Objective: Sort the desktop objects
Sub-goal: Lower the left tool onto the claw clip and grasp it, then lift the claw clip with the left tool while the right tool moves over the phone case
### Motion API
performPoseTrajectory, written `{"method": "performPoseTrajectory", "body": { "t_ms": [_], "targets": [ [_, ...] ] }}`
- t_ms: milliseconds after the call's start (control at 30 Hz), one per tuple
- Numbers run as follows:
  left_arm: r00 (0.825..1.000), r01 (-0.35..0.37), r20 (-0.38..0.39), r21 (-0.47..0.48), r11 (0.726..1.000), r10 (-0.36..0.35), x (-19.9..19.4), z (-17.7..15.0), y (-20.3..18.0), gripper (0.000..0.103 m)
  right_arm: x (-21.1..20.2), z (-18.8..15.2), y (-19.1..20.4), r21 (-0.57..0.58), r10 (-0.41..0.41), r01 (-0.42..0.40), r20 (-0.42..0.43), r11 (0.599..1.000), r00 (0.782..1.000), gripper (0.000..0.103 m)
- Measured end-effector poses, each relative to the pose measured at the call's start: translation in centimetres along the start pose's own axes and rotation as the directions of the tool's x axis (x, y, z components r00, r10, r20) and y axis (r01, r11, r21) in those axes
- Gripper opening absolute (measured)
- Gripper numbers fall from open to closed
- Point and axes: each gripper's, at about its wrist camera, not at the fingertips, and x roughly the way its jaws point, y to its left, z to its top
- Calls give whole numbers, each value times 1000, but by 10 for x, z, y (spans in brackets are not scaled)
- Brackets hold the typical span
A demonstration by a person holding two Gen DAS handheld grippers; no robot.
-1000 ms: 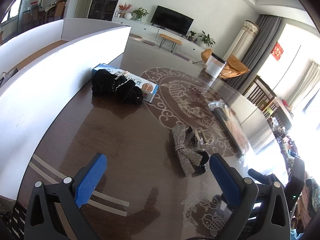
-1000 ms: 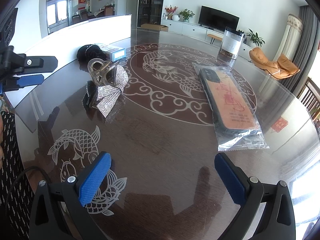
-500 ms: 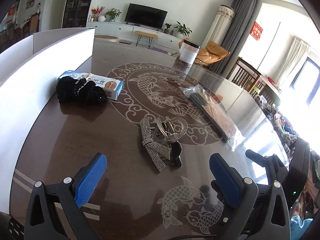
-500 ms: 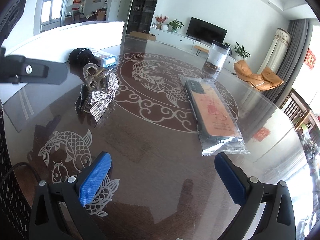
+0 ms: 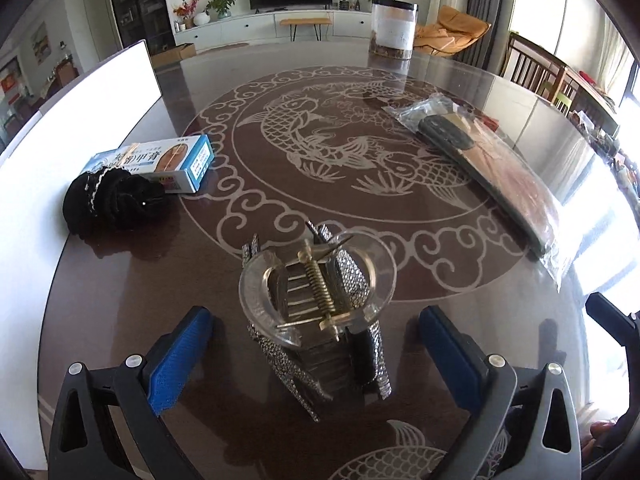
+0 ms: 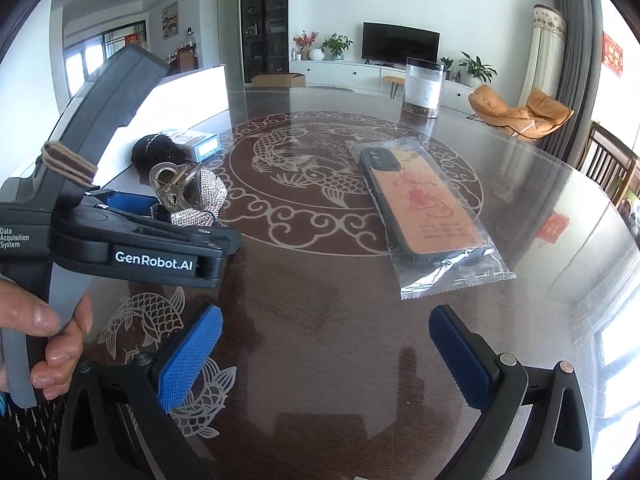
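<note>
**A:** What lies in front of the left gripper [image 5: 316, 356]?

**B:** A rhinestone hair clip [image 5: 320, 312] with a clear claw and a brass spring, resting on the dark glass table [image 5: 132, 288]. It sits between the two blue pads, which are spread wide and touch nothing — the gripper is released, with bare glass on either side of the clip.

**A:** And the right gripper [image 6: 324, 356]?

**B:** Also released, its pads wide apart over bare table. Ahead of it and a little to the right lies a phone case in a clear bag [image 6: 424, 212], well apart from the pads. A hand [image 6: 52, 344] at the left edge of that view grips the left tool's grey handle.

**A:** What else is on the table?

**B:** A black scrunchie [image 5: 112, 200] touching a blue and white box [image 5: 160, 160], both near the table's left edge, just beside a white board [image 5: 80, 112] that stands along that rim. A clear jar [image 5: 394, 30] stands at the far edge. The middle, with its fish pattern, is open — the bagged case runs along the right side towards the rim.
</note>
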Motion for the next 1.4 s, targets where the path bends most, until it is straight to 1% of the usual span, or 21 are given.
{"method": "performPoseTrajectory", "body": {
  "t_ms": [67,100,133,200,267,367,467,533,633,667,733,767,800,867,1000,1067,1133,1200,1233,1300,1400],
  "targets": [
    [1000,-7,7,-6,1000,7,0,0,4,102,0,0,-1,11,0,0,2,1000,1000,103],
    [1000,-11,25,-11,1000,11,-3,0,6,90,-1,-1,-1,13,0,0,2,1000,1000,103],
    [999,-14,48,-14,1000,15,-7,-2,9,73,0,0,-1,12,-1,1,2,1000,1000,103],
    [997,-22,78,-12,1000,23,-13,-5,16,55,0,0,-1,10,-7,7,2,1000,1000,103],
    [996,-8,84,-25,1000,10,-17,-10,26,54,0,-1,-1,8,-13,13,1,1000,1000,103],
    [996,-27,88,-40,999,31,-24,-19,39,54,1,0,-1,8,-17,17,-2,1000,1000,103],
    [994,-64,85,-54,996,68,-30,-28,54,54,2,0,-1,6,-19,19,-4,1000,1000,103],
    [995,-69,69,-95,993,76,-31,-31,67,54,2,0,-1,5,-23,23,-5,1000,1000,103],
    [996,-53,69,-147,988,64,-34,-35,82,54,2,-1,0,0,-29,29,-7,1000,1000,103],
    [996,-48,72,-151,987,59,-34,-35,82,54,2,0,0,-2,-21,21,-6,1000,1000,103],
    [994,-65,75,-134,989,76,-33,-37,79,54,-1,1,-1,-11,26,-26,9,1000,1000,103],
    [993,-81,76,-121,989,91,-33,-38,76,54,-3,4,-2,-19,23,-23,10,1000,1000,103],
    [992,-87,80,-115,990,96,-32,-38,75,54,-8,10,-2,-35,-5,6,21,999,1000,103],
    [992,-84,86,-121,989,95,-33,-38,75,54,-16,29,-5,-86,-36,42,63,995,997,103],
    [990,-91,95,-120,989,102,-33,-37,73,55,-19,65,-19,-189,-56,69,72,980,996,103],
    [990,-88,95,-122,989,100,-33,-37,74,55,-15,79,-27,-253,-50,70,83,965,995,103],
    [991,-86,95,-123,989,98,-32,-36,74,55,-4,92,-37,-329,-56,74,66,941,996,103],
    [991,-82,94,-126,989,94,-33,-36,75,55,14,106,-50,-378,-66,69,21,923,998,103],
    [991,-82,93,-127,989,94,-32,-36,75,55,24,113,-59,-374,-62,53,-12,926,998,103],
    [991,-84,94,-127,988,96,-32,-36,76,55,44,122,-78,-316,-7,-23,-94,949,996,103],
    [990,-86,97,-126,988,99,-32,-36,75,56,71,126,-96,-233,43,-78,-153,969,987,103]
  ]
}}
